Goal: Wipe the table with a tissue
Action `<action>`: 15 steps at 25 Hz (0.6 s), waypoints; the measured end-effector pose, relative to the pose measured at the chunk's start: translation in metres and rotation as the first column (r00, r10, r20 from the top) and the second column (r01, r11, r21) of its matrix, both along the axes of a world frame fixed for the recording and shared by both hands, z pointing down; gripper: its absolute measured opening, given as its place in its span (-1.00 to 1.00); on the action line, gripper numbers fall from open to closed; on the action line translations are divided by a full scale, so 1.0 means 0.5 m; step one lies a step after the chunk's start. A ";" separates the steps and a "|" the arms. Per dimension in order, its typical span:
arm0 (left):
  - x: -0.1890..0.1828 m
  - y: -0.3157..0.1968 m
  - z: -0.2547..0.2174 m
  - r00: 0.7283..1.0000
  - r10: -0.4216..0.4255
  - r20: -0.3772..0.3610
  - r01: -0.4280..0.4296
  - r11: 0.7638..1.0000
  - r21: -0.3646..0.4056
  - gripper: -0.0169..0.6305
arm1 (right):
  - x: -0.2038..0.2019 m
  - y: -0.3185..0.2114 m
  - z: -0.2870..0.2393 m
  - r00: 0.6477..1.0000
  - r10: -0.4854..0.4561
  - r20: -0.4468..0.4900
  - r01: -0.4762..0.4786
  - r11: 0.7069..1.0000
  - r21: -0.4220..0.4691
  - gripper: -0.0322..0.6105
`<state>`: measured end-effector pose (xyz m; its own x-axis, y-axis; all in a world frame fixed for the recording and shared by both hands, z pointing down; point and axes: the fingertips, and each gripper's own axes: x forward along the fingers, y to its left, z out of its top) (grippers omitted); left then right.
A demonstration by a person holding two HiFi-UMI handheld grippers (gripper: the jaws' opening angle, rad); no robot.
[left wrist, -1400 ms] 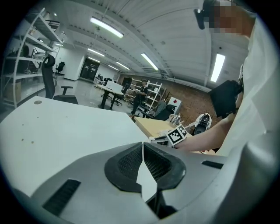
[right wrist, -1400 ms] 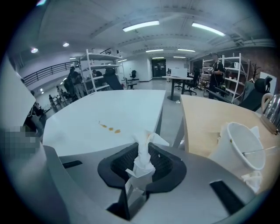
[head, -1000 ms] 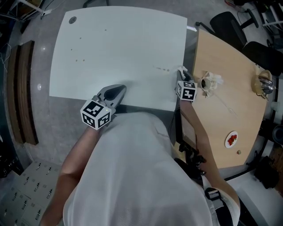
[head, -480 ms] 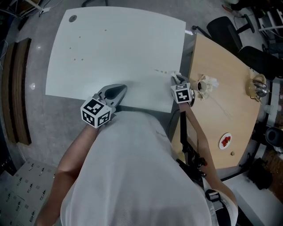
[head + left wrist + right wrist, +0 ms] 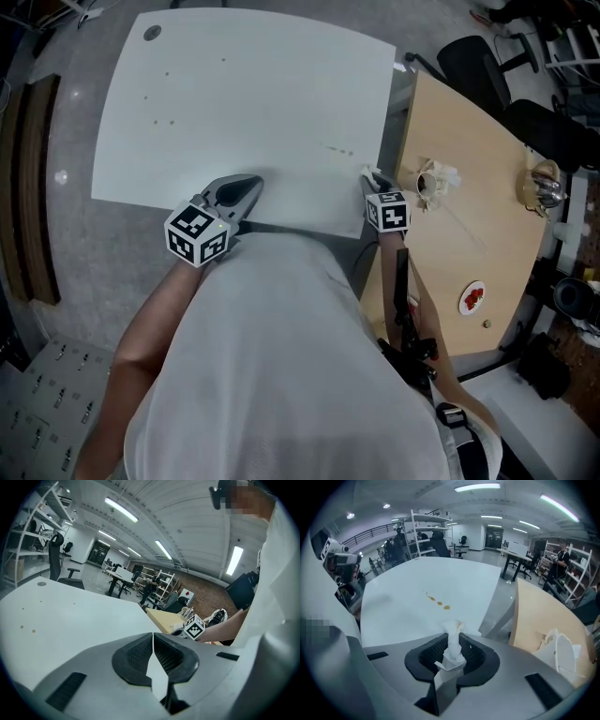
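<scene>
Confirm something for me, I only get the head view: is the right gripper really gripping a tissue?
Observer: Yes, the right gripper is shut on a twisted white tissue that pokes out past its pads.
Operator: What's ahead of it?
Observer: A short row of amber drops on the white table, just beyond the tissue.
Operator: And the other one?
Observer: The left gripper is shut, pad tips meeting, nothing between them.

Head view: overhead, steeply down. Gripper views: low, close. All share white table [image 5: 244, 112].
</scene>
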<state>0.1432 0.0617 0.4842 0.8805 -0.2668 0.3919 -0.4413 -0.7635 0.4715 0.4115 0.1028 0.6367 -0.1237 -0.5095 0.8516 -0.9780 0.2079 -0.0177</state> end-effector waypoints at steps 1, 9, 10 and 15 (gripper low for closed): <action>0.001 -0.003 -0.001 1.000 0.002 0.000 -0.002 1.000 0.001 -0.91 | 0.004 -0.013 0.000 1.000 -0.008 -0.027 0.008 1.000 0.008 -0.69; -0.002 -0.013 -0.005 1.000 -0.002 0.005 0.002 1.000 0.006 -0.91 | 0.002 -0.125 -0.005 0.942 -0.230 -0.245 0.235 0.972 -0.008 -0.69; -0.007 -0.016 -0.004 1.000 -0.009 0.006 0.009 1.000 0.004 -0.91 | 0.003 -0.132 -0.006 0.931 -0.250 -0.266 0.257 0.966 -0.010 -0.69; -0.025 -0.027 0.005 0.999 -0.044 0.011 0.044 0.999 -0.010 -0.91 | -0.004 -0.157 -0.007 0.839 -0.356 -0.412 0.373 0.927 -0.042 -0.69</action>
<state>0.1309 0.0484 0.4869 0.8636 -0.3011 0.4044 -0.4796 -0.7382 0.4744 0.4093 0.0245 0.6333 0.0440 -0.5294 0.8472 -0.7496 0.5431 0.3783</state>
